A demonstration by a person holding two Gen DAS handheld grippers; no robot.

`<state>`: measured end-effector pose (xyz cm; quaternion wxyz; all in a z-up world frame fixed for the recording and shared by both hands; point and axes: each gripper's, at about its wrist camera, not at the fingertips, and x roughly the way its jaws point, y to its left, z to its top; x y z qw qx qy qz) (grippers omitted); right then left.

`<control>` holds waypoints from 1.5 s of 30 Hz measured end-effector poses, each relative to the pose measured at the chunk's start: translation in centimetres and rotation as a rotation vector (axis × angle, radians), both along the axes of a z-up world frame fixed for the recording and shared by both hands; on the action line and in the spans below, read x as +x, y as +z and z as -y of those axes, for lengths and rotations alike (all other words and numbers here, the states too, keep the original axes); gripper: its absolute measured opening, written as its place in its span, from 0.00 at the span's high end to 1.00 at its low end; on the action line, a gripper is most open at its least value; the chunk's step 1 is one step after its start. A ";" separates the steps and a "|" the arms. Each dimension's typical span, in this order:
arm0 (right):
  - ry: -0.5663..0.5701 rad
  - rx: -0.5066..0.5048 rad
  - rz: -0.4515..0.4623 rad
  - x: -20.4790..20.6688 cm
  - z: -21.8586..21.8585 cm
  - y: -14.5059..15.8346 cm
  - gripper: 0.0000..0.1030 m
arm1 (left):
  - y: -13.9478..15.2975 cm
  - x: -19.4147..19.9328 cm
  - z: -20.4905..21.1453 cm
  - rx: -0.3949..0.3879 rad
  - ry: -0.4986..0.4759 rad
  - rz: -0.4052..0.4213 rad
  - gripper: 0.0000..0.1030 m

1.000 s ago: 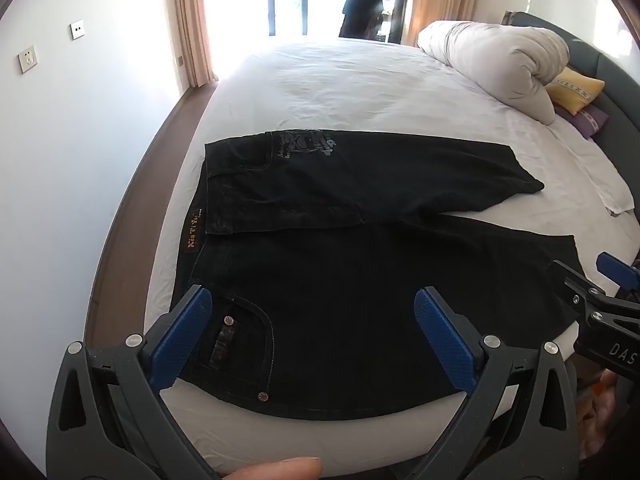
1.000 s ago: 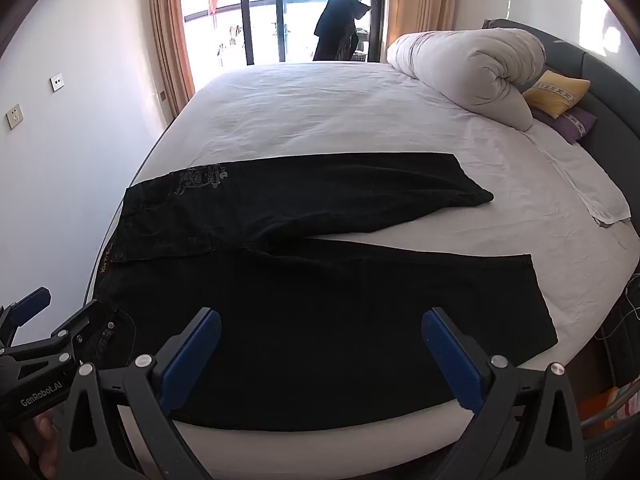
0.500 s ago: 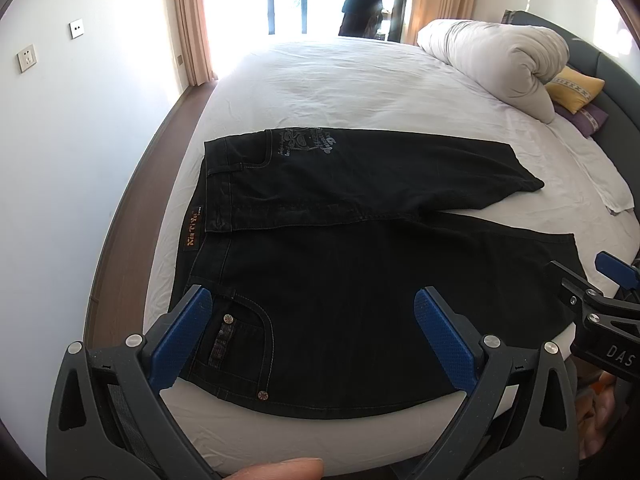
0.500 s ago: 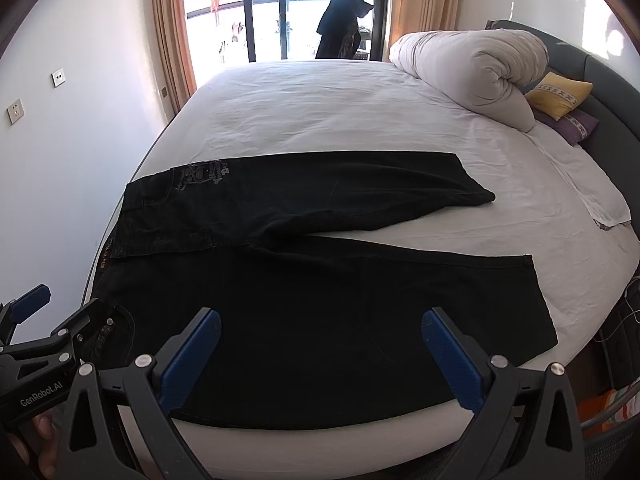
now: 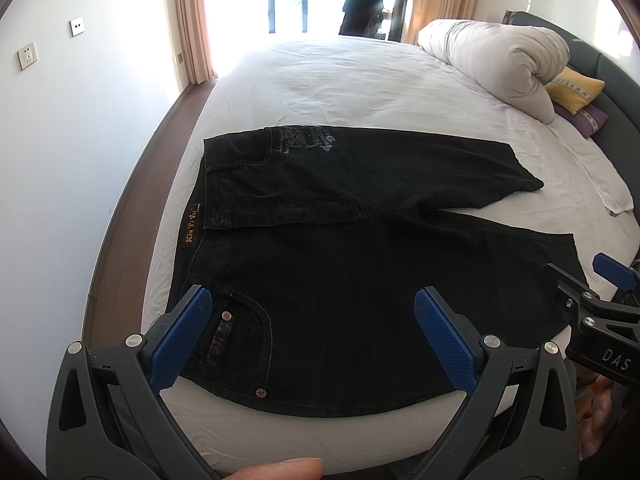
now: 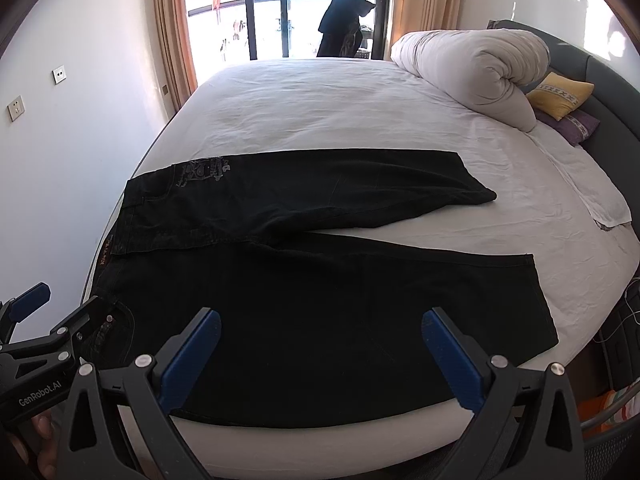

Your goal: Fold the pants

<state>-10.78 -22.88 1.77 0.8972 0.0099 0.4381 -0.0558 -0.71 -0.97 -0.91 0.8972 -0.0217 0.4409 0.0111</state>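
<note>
Black jeans [image 5: 360, 280] spread flat on the near part of a white bed [image 5: 340, 88], waistband at the left, legs running to the right. Far leg [image 6: 340, 184] angled away toward the far right, near leg [image 6: 360, 320] lying along the near edge of the bed, hems apart. Grey print [image 5: 306, 140] visible near the far hip, brown label [image 5: 192, 226] at the waistband, riveted pocket [image 5: 240, 340] at the near left corner.

Left tool [image 5: 308, 340] held wide open above the near left part of the jeans, blue pads [image 5: 180, 336] well apart, nothing between them. Right tool [image 6: 320, 356] also wide open, empty, hovering over the near leg closer to the knee. Neither touching the fabric, as far as can be seen.

Rolled white duvet [image 6: 472, 72] at the far right, yellow pillow [image 6: 560, 94] and purple pillow [image 6: 572, 126] just beside it. Window with curtains [image 6: 172, 40] at the far end, dark garment [image 6: 344, 24] hanging there.
</note>
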 end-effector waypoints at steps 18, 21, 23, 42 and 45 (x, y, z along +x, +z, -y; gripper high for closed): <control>0.006 0.000 -0.005 -0.5 -0.3 -0.7 0.00 | -0.3 -0.2 0.0 -0.005 -0.004 -0.003 0.00; 0.007 -0.001 -0.007 -0.7 -0.3 -0.9 0.00 | -0.3 -0.1 -0.1 -0.005 -0.004 -0.005 0.00; 0.007 -0.002 -0.010 -0.7 -0.3 -1.0 0.00 | -0.3 -0.1 -0.1 -0.005 -0.004 -0.005 0.00; 0.009 -0.004 -0.025 -0.5 -0.3 -1.2 0.00 | -0.7 -0.5 -0.3 -0.006 -0.002 -0.009 0.00; 0.009 -0.003 -0.026 -0.5 -0.4 -1.3 0.00 | -0.8 -0.7 -0.4 -0.006 -0.002 -0.008 0.00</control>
